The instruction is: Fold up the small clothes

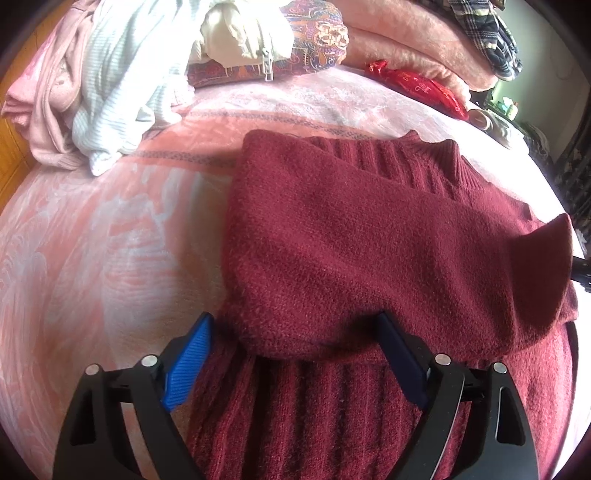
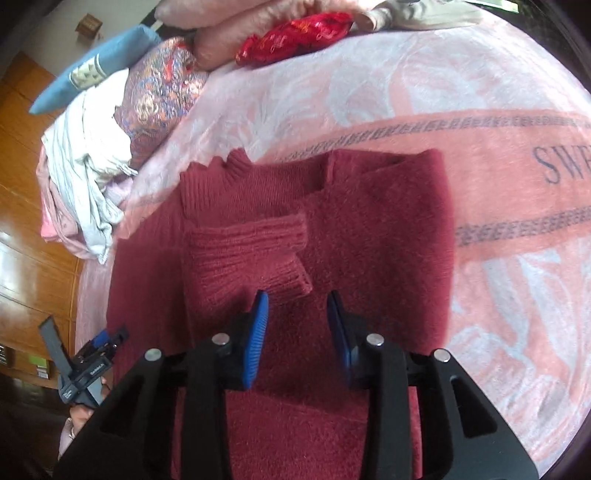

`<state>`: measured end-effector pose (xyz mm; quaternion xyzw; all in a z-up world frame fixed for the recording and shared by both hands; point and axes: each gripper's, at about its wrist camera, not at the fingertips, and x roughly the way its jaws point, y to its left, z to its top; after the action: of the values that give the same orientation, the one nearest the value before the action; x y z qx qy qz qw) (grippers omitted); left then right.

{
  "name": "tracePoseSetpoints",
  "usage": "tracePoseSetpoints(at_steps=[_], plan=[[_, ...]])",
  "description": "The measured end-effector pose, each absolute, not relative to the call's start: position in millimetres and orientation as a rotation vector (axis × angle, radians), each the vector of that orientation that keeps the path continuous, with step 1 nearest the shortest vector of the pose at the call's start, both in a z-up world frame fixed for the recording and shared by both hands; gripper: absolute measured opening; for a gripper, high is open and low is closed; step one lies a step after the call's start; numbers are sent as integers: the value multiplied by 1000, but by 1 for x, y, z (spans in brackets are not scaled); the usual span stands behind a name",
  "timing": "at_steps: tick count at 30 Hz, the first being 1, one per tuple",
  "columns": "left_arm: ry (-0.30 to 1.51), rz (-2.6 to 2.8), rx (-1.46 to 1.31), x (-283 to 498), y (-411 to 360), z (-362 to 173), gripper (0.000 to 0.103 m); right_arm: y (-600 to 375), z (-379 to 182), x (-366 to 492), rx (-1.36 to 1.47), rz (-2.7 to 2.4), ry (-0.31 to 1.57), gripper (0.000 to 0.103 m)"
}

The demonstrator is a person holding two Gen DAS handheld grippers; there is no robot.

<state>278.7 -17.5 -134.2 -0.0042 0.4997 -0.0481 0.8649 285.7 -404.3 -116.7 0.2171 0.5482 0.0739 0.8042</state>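
Observation:
A dark red knitted sweater (image 1: 369,236) lies on the pink bedspread, with both sleeves folded in over its body. In the right wrist view the sweater (image 2: 369,229) shows a ribbed cuff (image 2: 273,254) lying across the middle. My left gripper (image 1: 295,325) is open and empty, its fingers either side of a folded sleeve end near the sweater's hem. My right gripper (image 2: 297,306) is open and empty, just above the sweater next to the cuff. The left gripper also shows in the right wrist view (image 2: 107,338) at the sweater's left edge.
A pile of white and pink clothes (image 1: 96,92) lies at the far left of the bed. Patterned pillows (image 1: 314,33), a red pouch (image 1: 417,85) and folded pink blankets (image 1: 406,40) line the far edge. A wooden wall (image 2: 26,206) runs beside the bed.

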Motion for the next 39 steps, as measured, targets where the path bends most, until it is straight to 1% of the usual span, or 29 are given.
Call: tracePoseSetpoints(at_steps=[4, 6, 7, 10, 15, 19, 21, 22, 23, 25, 27, 28, 29, 30, 31, 33, 34, 35, 36, 39], plan=[[1052, -106, -30, 280, -15, -134, 89, -389, -123, 294, 436, 156, 1198, 33], [1054, -109, -44, 280, -14, -133, 89, -384, -130, 297, 438, 149, 1210, 18], [1055, -112, -49, 280, -12, -132, 89, -381, -133, 297, 451, 160, 1221, 0], [1057, -115, -51, 280, -10, -132, 89, -375, -125, 292, 402, 172, 1201, 0], [1068, -115, -72, 279, -6, -136, 89, -394, -80, 267, 402, 166, 1114, 0], [1067, -104, -67, 280, -9, -137, 89, -413, -55, 255, 399, 160, 1062, 0], [1065, -96, -59, 280, -11, -137, 90, -417, -61, 259, 398, 159, 1079, 1], [1063, -93, -56, 279, -11, -137, 90, -417, -70, 264, 419, 160, 1104, 6], [1062, -92, -51, 279, -12, -137, 90, -416, -79, 268, 432, 168, 1133, 7], [1061, -92, -46, 279, -12, -137, 90, -410, -97, 279, 434, 169, 1172, 8], [1063, -93, -54, 280, -11, -138, 91, -404, -110, 289, 428, 167, 1198, 16], [1065, -95, -59, 280, -11, -138, 91, -401, -115, 294, 424, 153, 1206, 28], [1067, -97, -63, 281, -10, -138, 91, -400, -118, 298, 422, 141, 1200, 38], [1068, -99, -68, 281, -10, -138, 91, -398, -121, 302, 422, 141, 1201, 41], [1071, -101, -74, 282, -9, -138, 91, -395, -124, 304, 418, 136, 1208, 42], [1072, -105, -83, 283, -8, -137, 91, -391, -130, 309, 415, 132, 1212, 42], [1072, -106, -87, 284, -8, -136, 91, -389, -131, 310, 417, 137, 1211, 35], [1074, -106, -90, 284, -8, -136, 91, -388, -133, 311, 431, 161, 1213, 17], [1076, -106, -94, 284, -7, -136, 91, -387, -133, 311, 441, 172, 1219, 11], [1079, -109, -97, 284, -7, -137, 91, -390, -122, 305, 442, 181, 1197, 10]])
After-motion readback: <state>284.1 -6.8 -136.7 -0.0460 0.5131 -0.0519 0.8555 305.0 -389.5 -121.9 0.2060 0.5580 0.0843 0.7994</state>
